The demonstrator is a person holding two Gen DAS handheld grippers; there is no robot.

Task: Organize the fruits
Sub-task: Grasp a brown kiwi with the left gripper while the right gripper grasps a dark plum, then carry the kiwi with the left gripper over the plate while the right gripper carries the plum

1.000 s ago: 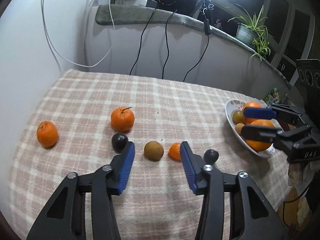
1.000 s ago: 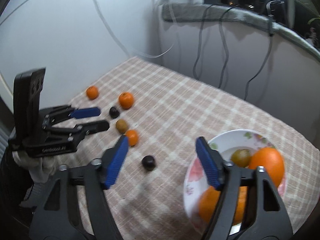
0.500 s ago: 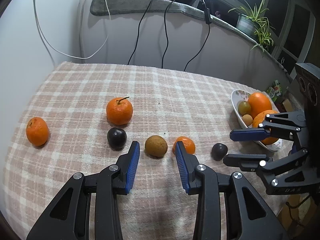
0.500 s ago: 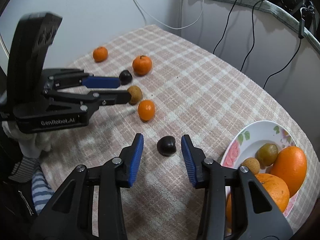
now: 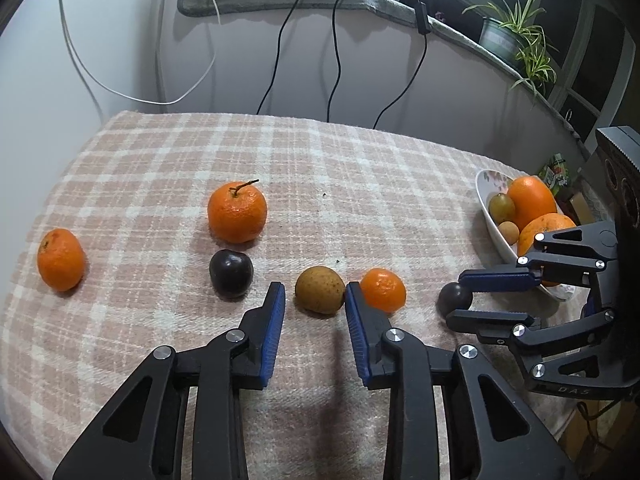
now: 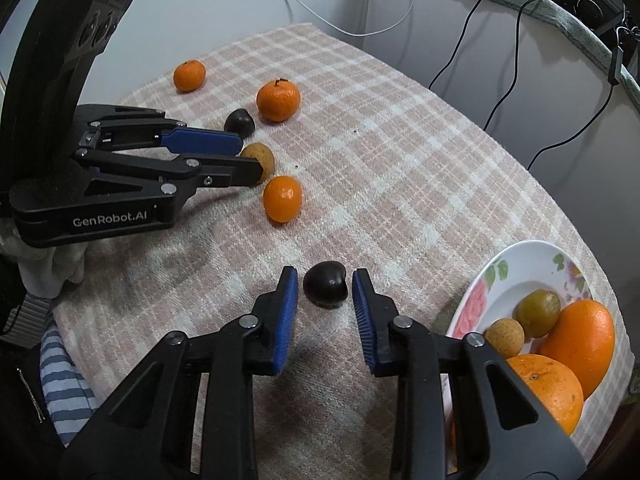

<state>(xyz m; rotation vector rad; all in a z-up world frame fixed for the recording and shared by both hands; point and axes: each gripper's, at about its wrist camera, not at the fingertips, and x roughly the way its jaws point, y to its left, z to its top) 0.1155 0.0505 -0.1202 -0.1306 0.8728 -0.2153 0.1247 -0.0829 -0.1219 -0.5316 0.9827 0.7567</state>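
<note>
My left gripper [image 5: 315, 296] is open, its tips on either side of a brown kiwi [image 5: 319, 289] lying on the checked cloth; it also shows in the right wrist view [image 6: 248, 158]. My right gripper [image 6: 325, 285] is open around a dark plum [image 6: 325, 289], fingers apart from it; it also shows in the left wrist view [image 5: 460, 296]. Other loose fruit: a small orange [image 5: 383, 289], a second dark plum [image 5: 231, 273], a stemmed mandarin [image 5: 237, 212] and a far-left mandarin [image 5: 61, 259]. A floral plate [image 6: 516, 276] holds two oranges and two small fruits.
The table's near edge runs just below both grippers. Cables hang down the wall behind the table [image 5: 336, 52]. A potted plant [image 5: 516, 40] stands on the ledge at the back right. A striped sleeve [image 6: 64, 384] is at the lower left.
Both grippers have moved forward and down toward the cloth. The left now brackets the kiwi, the right brackets the dark plum. Both openings are narrower than a second ago.
</note>
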